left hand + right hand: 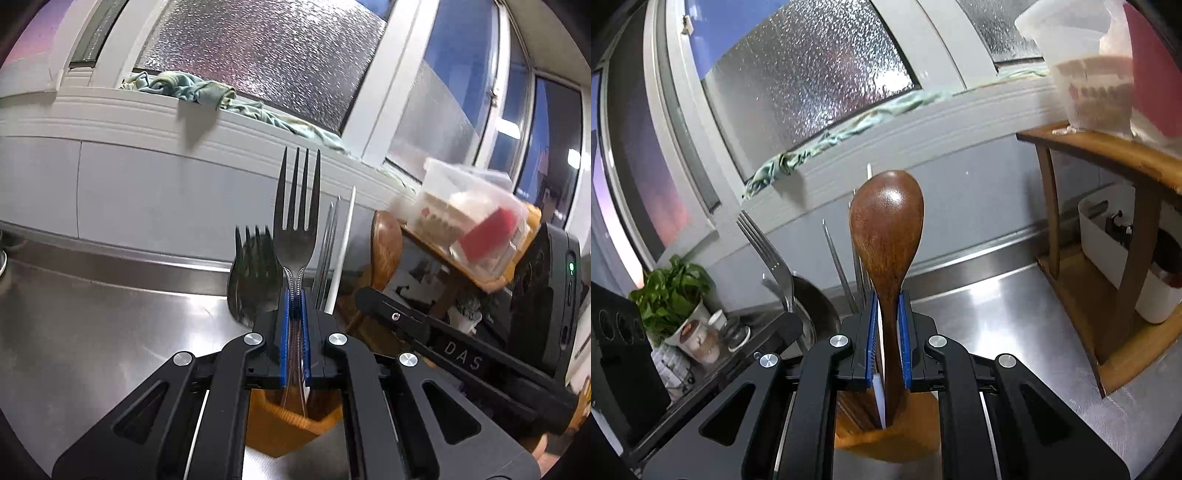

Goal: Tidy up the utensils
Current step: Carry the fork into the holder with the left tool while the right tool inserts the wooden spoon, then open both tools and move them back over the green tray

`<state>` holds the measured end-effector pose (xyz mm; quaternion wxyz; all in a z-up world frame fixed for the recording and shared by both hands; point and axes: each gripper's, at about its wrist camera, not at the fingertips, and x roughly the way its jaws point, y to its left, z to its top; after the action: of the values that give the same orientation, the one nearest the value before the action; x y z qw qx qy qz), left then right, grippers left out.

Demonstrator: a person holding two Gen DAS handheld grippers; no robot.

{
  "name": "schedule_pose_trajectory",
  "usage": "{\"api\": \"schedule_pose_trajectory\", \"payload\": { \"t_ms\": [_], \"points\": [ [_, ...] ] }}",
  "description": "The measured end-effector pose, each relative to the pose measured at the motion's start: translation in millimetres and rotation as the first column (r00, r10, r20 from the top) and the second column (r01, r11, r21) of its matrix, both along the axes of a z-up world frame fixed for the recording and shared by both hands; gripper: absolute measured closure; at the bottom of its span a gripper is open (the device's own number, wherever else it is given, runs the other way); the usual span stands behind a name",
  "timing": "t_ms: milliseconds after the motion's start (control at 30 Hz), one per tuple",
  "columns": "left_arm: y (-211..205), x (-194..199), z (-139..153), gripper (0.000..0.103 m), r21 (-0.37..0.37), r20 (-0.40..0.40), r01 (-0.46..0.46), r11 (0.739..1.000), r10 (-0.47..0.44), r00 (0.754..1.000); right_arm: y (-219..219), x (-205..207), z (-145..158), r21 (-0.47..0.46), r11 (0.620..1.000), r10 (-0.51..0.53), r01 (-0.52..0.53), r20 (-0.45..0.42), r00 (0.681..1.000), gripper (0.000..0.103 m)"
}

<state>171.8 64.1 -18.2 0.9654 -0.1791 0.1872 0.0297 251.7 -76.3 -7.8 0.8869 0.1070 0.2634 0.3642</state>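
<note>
My left gripper [294,310] is shut on the neck of a steel fork [297,218] that stands upright, tines up, with its handle going down into an orange-brown holder [291,424]. Beside it in that holder are a dark spoon [245,280], thin metal chopsticks [327,251] and a white stick [343,251]. My right gripper [888,310] is shut on a brown wooden spoon [886,225], bowl up, its handle reaching into the same holder [905,435]. The fork [768,254] and the metal chopsticks [833,258] show at left in the right wrist view.
A steel counter [92,325] runs to a white wall and a window sill with a green cloth [192,90]. A wooden rack [1108,155] at right bears a clear plastic box [1089,74] and shelters white containers [1108,243]. A potted plant [676,295] stands at left.
</note>
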Motion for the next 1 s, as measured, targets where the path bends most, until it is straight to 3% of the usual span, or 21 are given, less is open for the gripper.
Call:
{"api": "schedule_pose_trajectory", "payload": {
  "t_ms": [433,567,633,700,900,1000],
  "points": [
    [7,-14,-26,0.096,-0.018,-0.081,0.01,1.0,-0.012,0.997,5,-7,-24,-0.077,0.995,0.049,-0.055,-0.075,0.996,0.089],
    [8,-24,-20,0.079,-0.025,-0.076,-0.001,1.0,-0.001,0.997,2,-9,-26,-0.095,0.994,0.047,-0.056,-0.091,0.995,0.08],
    [9,-31,-17,0.076,-0.027,-0.079,-0.011,1.0,0.009,0.997,-1,-11,-25,-0.094,0.994,0.046,-0.055,-0.096,0.994,0.074],
    [11,-39,-16,0.074,-0.041,-0.083,-0.025,0.999,0.021,0.996,-7,-15,-22,-0.098,0.994,0.041,-0.05,-0.09,0.995,0.074],
    [24,-74,-9,0.052,-0.076,-0.108,-0.074,0.994,0.065,0.992,-33,-35,-11,-0.144,0.989,0.034,-0.044,-0.07,0.997,0.073],
    [28,-89,-5,0.041,-0.091,-0.151,-0.085,0.992,0.07,0.986,-47,-48,-6,-0.212,0.976,0.037,-0.052,-0.074,0.997,0.07]
  ]
}}
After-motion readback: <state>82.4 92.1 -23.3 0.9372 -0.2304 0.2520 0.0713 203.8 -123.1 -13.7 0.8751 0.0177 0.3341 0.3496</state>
